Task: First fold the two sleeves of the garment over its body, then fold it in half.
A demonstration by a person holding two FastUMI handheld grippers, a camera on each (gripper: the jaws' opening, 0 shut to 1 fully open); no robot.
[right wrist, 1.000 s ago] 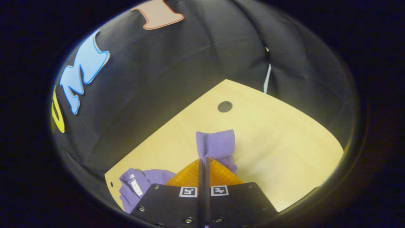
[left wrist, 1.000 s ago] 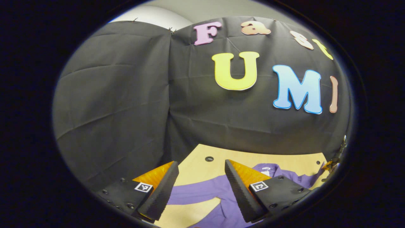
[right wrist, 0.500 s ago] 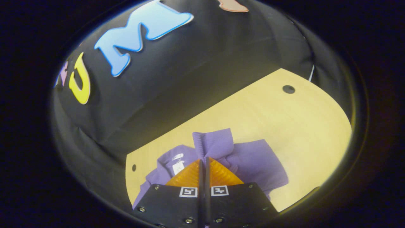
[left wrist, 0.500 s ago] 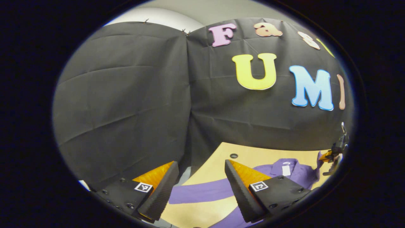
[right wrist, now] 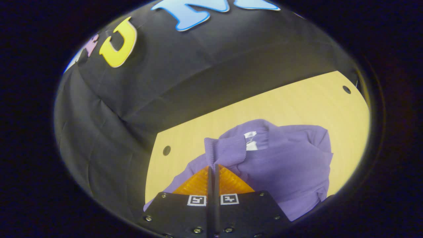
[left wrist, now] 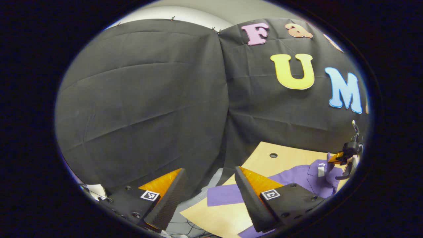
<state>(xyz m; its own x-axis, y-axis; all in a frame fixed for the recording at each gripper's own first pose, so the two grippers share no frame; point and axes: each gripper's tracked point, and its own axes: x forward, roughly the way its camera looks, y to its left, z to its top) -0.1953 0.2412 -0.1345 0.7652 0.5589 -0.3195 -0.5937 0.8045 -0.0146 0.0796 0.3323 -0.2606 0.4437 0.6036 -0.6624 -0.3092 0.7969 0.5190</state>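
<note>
My right gripper [right wrist: 213, 168] pinches the purple garment's [right wrist: 284, 165] sleeve cuff [right wrist: 223, 150], carrying it over the body on the table [right wrist: 264, 105] to fold it, while my left gripper [left wrist: 208, 195] (jaws apart, empty) waits beside the other sleeve [left wrist: 224, 199].

The garment [right wrist: 281, 165] lies on the table [right wrist: 264, 105] (apparently bunched), its sleeve [left wrist: 224, 195] reaching the edge.
</note>
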